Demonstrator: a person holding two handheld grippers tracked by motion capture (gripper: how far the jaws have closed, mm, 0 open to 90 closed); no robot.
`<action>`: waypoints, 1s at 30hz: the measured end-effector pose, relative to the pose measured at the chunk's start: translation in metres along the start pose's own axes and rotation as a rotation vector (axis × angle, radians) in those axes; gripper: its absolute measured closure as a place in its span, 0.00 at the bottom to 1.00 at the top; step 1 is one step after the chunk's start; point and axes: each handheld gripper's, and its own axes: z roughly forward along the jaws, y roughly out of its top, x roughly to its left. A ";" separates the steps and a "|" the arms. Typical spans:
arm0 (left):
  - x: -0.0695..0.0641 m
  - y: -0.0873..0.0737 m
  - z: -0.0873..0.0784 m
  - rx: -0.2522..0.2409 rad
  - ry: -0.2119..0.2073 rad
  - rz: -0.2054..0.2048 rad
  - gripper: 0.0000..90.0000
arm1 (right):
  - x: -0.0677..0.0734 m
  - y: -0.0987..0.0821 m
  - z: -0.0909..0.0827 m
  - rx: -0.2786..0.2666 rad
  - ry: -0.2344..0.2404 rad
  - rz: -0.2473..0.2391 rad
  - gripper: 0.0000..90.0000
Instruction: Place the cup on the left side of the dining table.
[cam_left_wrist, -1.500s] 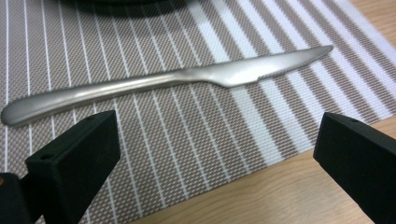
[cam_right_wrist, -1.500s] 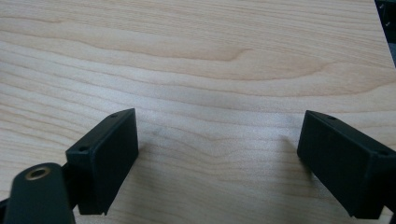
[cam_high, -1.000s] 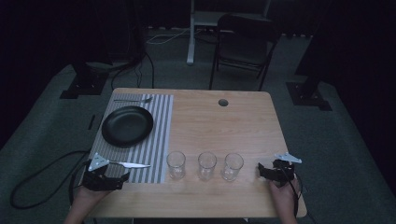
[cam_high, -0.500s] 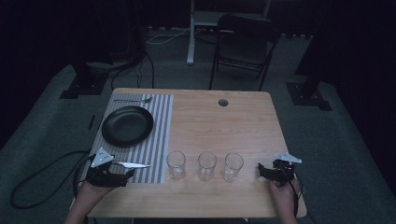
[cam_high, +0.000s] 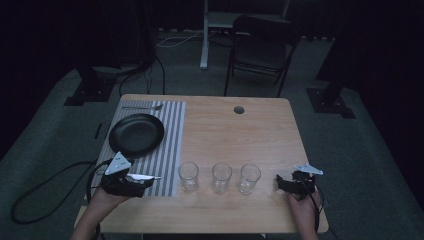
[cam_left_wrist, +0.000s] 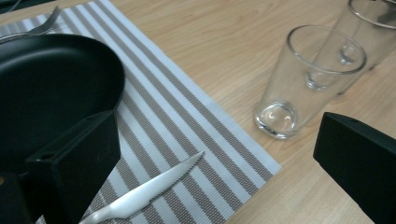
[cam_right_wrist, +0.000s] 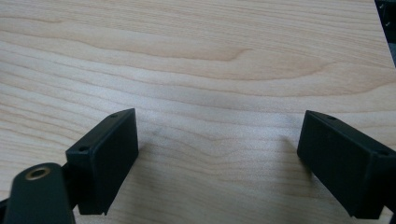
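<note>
L tool (cam_high: 144, 181) open over knife (cam_left_wrist: 144, 193) on striped mat (cam_left_wrist: 187, 121) nr plate (cam_high: 136, 135); R tool (cam_high: 280, 184) open, resting on bare desk (cam_high: 240, 135).

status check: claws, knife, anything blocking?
Left claw open over the knife, which lies flat on the striped placemat. Right claw open over bare table. Nearest glass stands clear.

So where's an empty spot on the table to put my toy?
The biggest bare patch of wood is the middle, between the striped placemat, the small round hole and the row of three glasses. The far right corner is free too. It is crowded on the placemat, with the black plate, fork and knife.
</note>
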 end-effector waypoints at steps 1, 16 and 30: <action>-0.001 0.001 0.001 0.002 -0.004 0.002 0.01 | 0.000 0.000 0.000 0.000 0.000 0.000 0.13; -0.017 0.023 0.017 0.009 -0.079 0.067 0.01 | 0.000 0.000 0.000 0.000 0.000 0.000 0.13; -0.034 0.046 0.038 0.024 -0.148 0.116 0.01 | 0.000 0.000 0.000 0.000 0.000 0.000 0.13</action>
